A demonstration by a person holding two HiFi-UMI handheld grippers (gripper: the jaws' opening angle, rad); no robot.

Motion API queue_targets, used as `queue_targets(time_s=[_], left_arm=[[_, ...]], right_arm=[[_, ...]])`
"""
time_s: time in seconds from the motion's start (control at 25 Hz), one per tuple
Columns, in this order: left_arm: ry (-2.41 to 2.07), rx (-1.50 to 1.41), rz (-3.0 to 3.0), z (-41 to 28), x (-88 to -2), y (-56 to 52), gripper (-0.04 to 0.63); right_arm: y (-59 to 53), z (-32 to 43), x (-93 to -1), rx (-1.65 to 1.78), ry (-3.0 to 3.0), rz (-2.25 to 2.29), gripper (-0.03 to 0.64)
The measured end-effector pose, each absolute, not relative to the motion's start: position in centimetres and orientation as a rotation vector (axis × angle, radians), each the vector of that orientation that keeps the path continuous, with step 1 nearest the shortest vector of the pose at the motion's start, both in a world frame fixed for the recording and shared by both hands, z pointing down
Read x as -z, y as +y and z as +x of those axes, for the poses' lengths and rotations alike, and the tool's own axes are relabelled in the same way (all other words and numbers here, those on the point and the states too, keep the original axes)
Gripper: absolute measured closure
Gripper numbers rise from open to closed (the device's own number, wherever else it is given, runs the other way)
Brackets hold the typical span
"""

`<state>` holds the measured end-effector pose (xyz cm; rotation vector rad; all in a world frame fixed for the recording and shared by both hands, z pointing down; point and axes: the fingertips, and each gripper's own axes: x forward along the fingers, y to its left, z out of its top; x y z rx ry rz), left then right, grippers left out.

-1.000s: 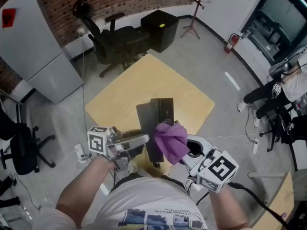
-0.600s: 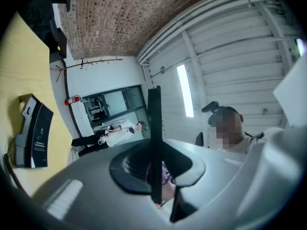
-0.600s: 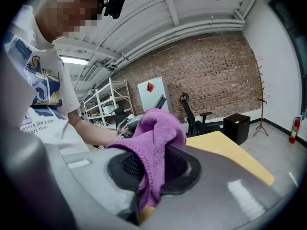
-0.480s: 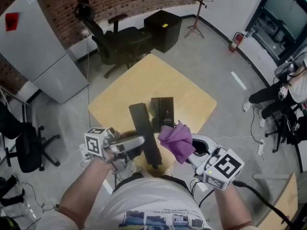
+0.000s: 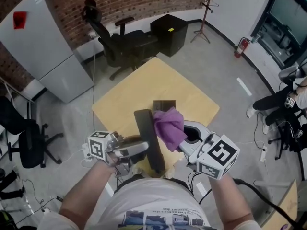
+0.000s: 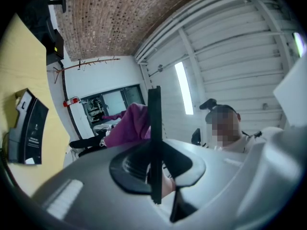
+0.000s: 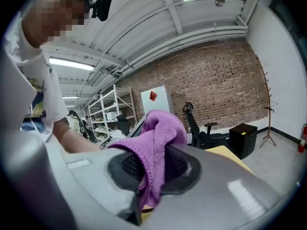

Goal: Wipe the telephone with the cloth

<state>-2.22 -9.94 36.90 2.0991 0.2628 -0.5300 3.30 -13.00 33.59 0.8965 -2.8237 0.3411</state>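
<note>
In the head view my left gripper (image 5: 143,150) is shut on the lower end of a long black telephone handset (image 5: 147,133), held above the table. From the left gripper view the handset (image 6: 154,128) shows edge-on between the jaws. My right gripper (image 5: 186,139) is shut on a purple cloth (image 5: 170,126), which lies against the handset's upper right side. The cloth (image 7: 156,147) bunches out of the jaws in the right gripper view. The black telephone base (image 5: 164,104) lies on the yellow table (image 5: 139,87) beyond the cloth, and the base (image 6: 29,128) also shows at the left of the left gripper view.
A black office chair (image 5: 120,42) and a black cabinet (image 5: 169,32) stand beyond the table's far corner. A tall grey cabinet (image 5: 43,51) is at the left, another chair (image 5: 21,143) near it. A seated person's legs (image 5: 276,102) are at the right.
The cloth has gone from beside the handset's right edge back onto its upper part. The handset now stands a little more upright in the left gripper.
</note>
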Motion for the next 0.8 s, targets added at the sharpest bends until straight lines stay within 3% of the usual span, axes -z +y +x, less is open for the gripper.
queue_targets(time_s=[0.52,0.8], left_arm=[[0.213,0.56,2.114,-2.8,-36.4,-11.8,0.514],[0.264,0.511,2.102,-1.4,-36.5,-11.4,0.514]], right_arm=[[-7.2,3.7,-37.5,-0.345,-2.768,0.666,0.574],[-11.1,6.3,-36.0,-0.336,-2.772,0.865,0.574]])
